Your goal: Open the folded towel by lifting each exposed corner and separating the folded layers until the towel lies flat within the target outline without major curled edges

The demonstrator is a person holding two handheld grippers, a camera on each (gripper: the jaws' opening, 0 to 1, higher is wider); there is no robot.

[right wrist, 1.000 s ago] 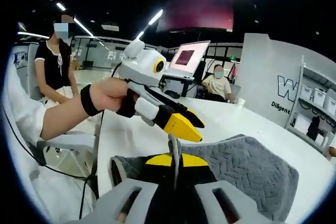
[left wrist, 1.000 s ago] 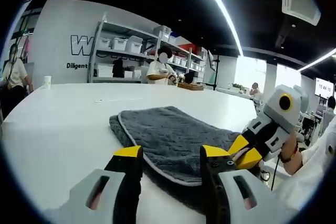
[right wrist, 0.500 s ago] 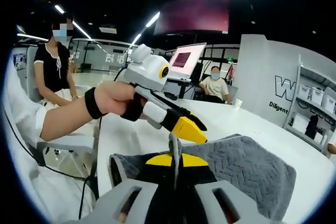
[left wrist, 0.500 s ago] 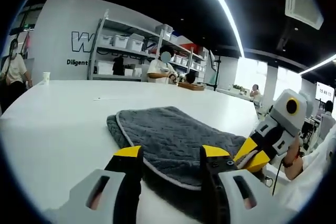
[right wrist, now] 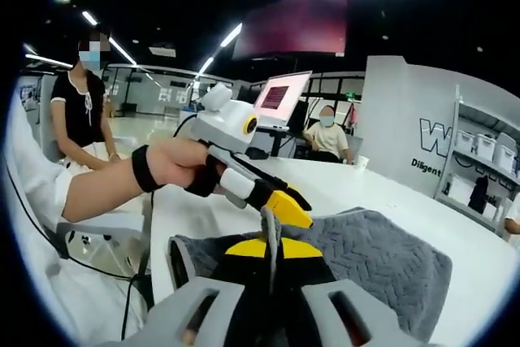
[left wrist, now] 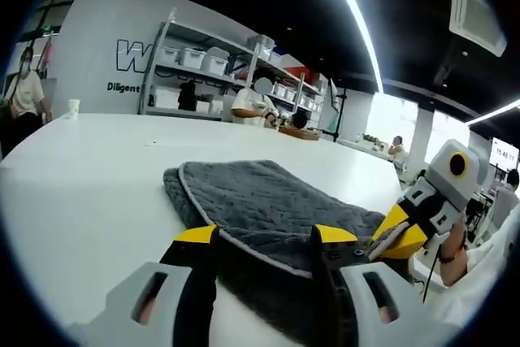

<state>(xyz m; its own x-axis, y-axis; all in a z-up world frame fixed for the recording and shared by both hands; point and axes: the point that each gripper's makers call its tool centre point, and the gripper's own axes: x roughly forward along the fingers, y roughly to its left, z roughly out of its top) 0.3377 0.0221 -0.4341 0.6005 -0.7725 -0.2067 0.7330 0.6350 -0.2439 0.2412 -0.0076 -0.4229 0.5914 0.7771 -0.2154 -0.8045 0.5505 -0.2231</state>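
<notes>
A grey folded towel (left wrist: 252,197) with a pale piped edge lies on the white table (left wrist: 89,176). My left gripper (left wrist: 266,237) is open, its yellow-tipped jaws straddling the towel's near edge. My right gripper (left wrist: 404,232) comes in from the right of the left gripper view, low at the towel's near right corner. In the right gripper view my right gripper (right wrist: 272,243) is shut on an upturned edge of the towel (right wrist: 382,258). The left gripper (right wrist: 280,202), held by a hand with a black wristband, hovers just over the towel's far side.
A paper cup (left wrist: 74,107) stands far back on the table. Shelves with bins (left wrist: 195,62) line the wall. A seated person (right wrist: 77,111) is beside the table edge; a monitor (right wrist: 280,95) and another person (right wrist: 327,136) are beyond.
My left gripper has moved in lower and closer, so the towel's near edge now sits between its jaws. The right gripper stays shut on the towel edge.
</notes>
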